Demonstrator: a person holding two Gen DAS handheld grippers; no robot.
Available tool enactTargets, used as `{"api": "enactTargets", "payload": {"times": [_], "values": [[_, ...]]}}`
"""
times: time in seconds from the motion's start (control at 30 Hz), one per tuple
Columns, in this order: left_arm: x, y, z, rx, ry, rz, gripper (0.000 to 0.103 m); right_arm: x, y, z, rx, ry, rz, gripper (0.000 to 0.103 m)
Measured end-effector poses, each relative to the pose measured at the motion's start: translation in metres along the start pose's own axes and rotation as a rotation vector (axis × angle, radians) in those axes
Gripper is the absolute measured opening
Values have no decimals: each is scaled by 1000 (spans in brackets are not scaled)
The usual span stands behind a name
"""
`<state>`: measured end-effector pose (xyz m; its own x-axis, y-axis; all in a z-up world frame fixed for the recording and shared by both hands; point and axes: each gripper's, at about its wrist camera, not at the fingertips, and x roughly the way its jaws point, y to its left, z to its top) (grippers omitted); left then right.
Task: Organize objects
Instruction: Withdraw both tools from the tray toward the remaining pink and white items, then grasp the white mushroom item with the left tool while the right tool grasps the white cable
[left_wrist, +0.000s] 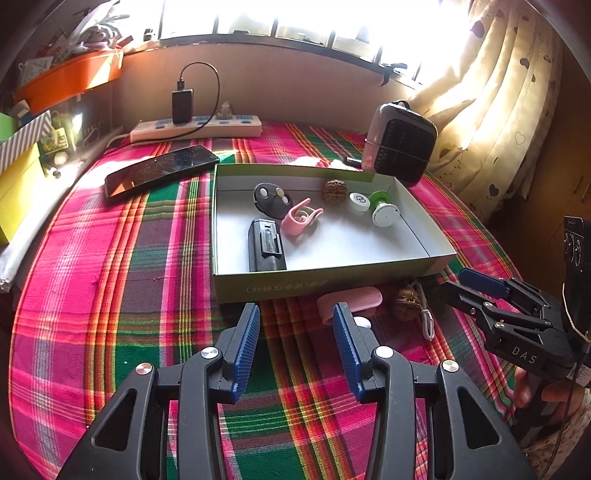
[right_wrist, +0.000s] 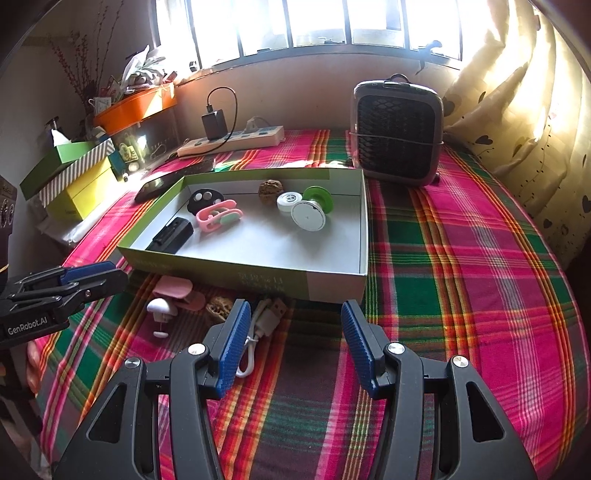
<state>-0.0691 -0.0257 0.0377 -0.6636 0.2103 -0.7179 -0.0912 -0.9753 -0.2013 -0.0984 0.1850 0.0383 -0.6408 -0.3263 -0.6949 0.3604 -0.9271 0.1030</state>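
A shallow green-and-white box lies on the plaid cloth. It holds a black battery pack, a pink clip, a black oval piece, a walnut, a white disc and a green-and-white spool. In front of the box lie a pink case, a second walnut, a white USB cable and a small white mushroom-shaped piece. My left gripper stands open and empty left of the case. My right gripper is open beside the cable.
A grey desk fan stands behind the box's right corner. A black phone and a power strip with a charger lie at the back left. Stacked boxes crowd the left edge and a curtain hangs at the right.
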Motion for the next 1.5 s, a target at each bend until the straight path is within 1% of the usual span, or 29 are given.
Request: {"api": "enactTargets", "payload": {"times": [0.3, 0.5, 0.77, 0.93, 1.1, 1.43, 1.5], "values": [[7, -2, -6, -4, 30, -28, 40, 3, 6, -5, -12, 24, 21, 53], [12, -6, -8, -10, 55, -65, 40, 7, 11, -8, -30, 43, 25, 53], [19, -20, -10, 23, 81, -91, 40, 14, 16, -10, -51, 80, 17, 53], [23, -27, -9, 41, 90, -88, 40, 18, 18, -10, -60, 101, 7, 53], [29, -30, -9, 53, 110, -66, 40, 22, 17, -10, -66, 121, -17, 53], [33, -32, -6, 66, 102, -45, 40, 27, 20, -6, -100, 132, -54, 53], [33, -34, -6, 77, 100, -34, 40, 29, 19, -5, -99, 138, -60, 55]]}}
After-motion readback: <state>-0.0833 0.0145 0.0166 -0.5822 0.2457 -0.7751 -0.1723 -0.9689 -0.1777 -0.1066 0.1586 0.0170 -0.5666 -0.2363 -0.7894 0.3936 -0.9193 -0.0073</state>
